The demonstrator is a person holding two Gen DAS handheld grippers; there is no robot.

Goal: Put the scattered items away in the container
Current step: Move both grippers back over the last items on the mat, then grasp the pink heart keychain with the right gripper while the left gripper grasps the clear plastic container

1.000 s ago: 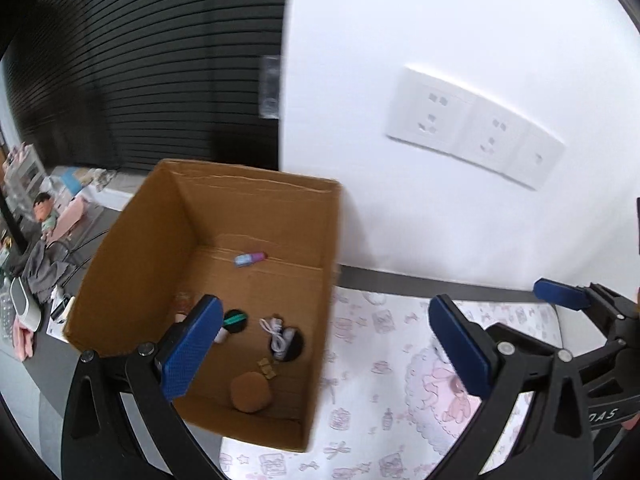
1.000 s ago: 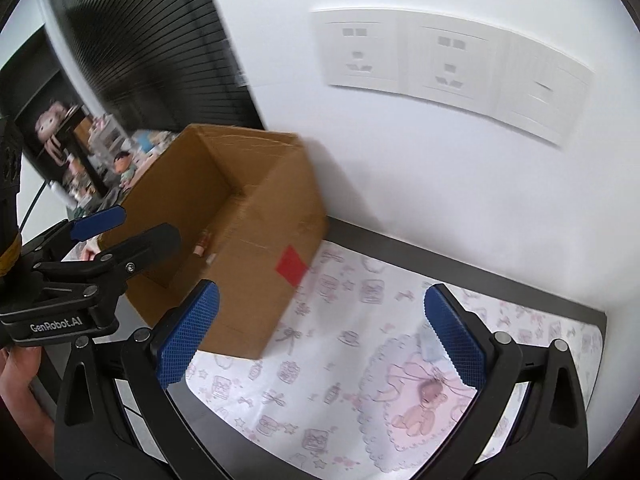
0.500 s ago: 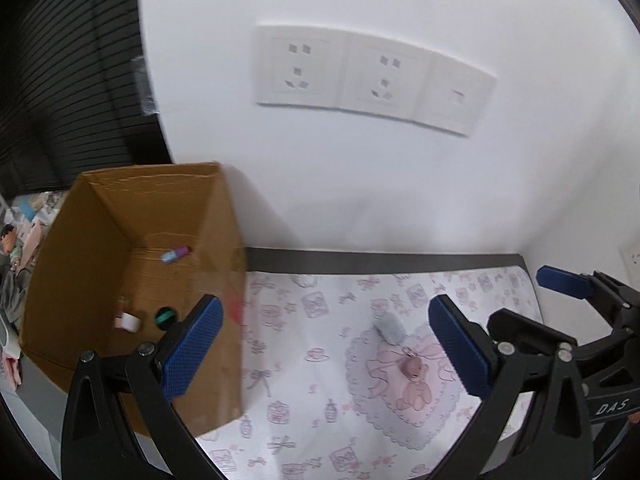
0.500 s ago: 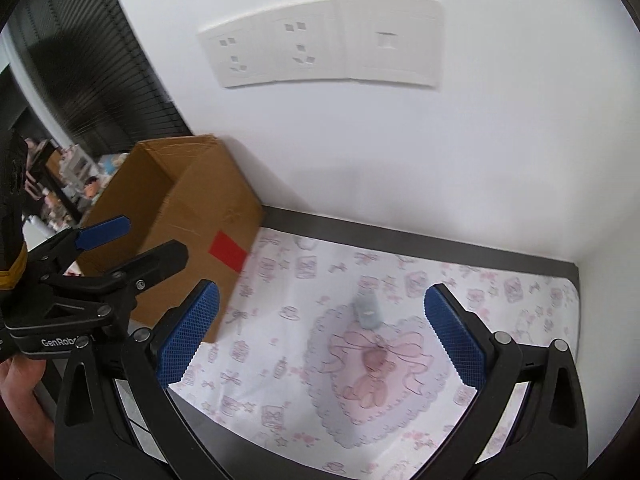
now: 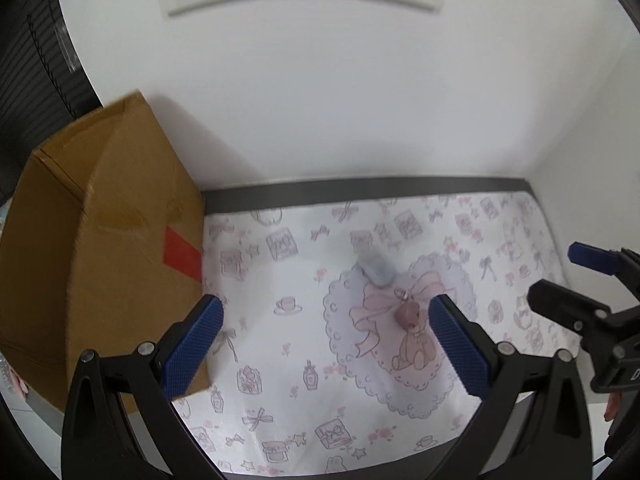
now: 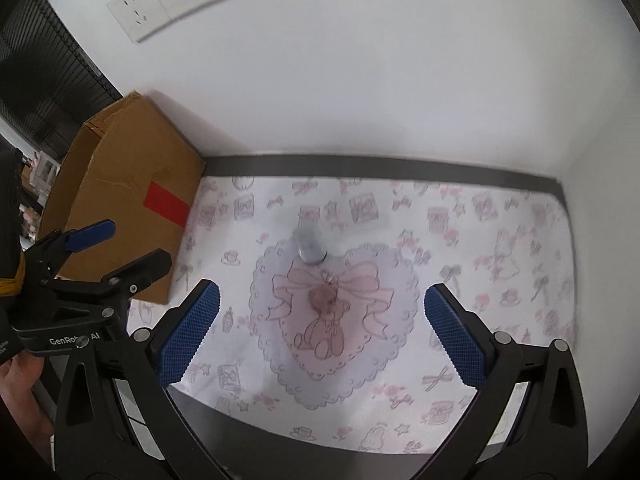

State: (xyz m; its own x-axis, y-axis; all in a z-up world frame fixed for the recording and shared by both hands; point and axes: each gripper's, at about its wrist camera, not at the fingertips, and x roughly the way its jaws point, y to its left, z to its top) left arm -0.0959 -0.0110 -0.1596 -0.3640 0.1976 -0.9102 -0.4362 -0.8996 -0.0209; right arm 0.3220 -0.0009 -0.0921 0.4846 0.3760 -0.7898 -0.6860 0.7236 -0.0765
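While both grippers hang above the mat, I see the cardboard box (image 5: 120,240) standing at the left end of the table, its far corner close to the white wall (image 5: 320,100). From these angles I only get its outer side with a red patch (image 6: 166,204); I cannot tell what lies inside.

Two loose items lie on the patterned mat (image 5: 300,360), well apart from the box: a small grey-blue piece (image 5: 376,266), blurred, at the upper edge of the heart print, and just beside it a small pink charm (image 5: 406,314) with a metal ring, lying on the printed bow.

My left gripper (image 5: 326,350) has its blue pads spread wide with nothing between them, the left pad in front of the box's near corner. My right gripper (image 6: 320,334) is equally wide apart and empty, with the charm showing between its pads, farther out on the mat.

Between the box and the two items the mat is bare. A dark strip of tabletop (image 6: 360,166) runs along the back wall, and a side wall closes the right end. The mat's near edge stops short of the table's front edge.
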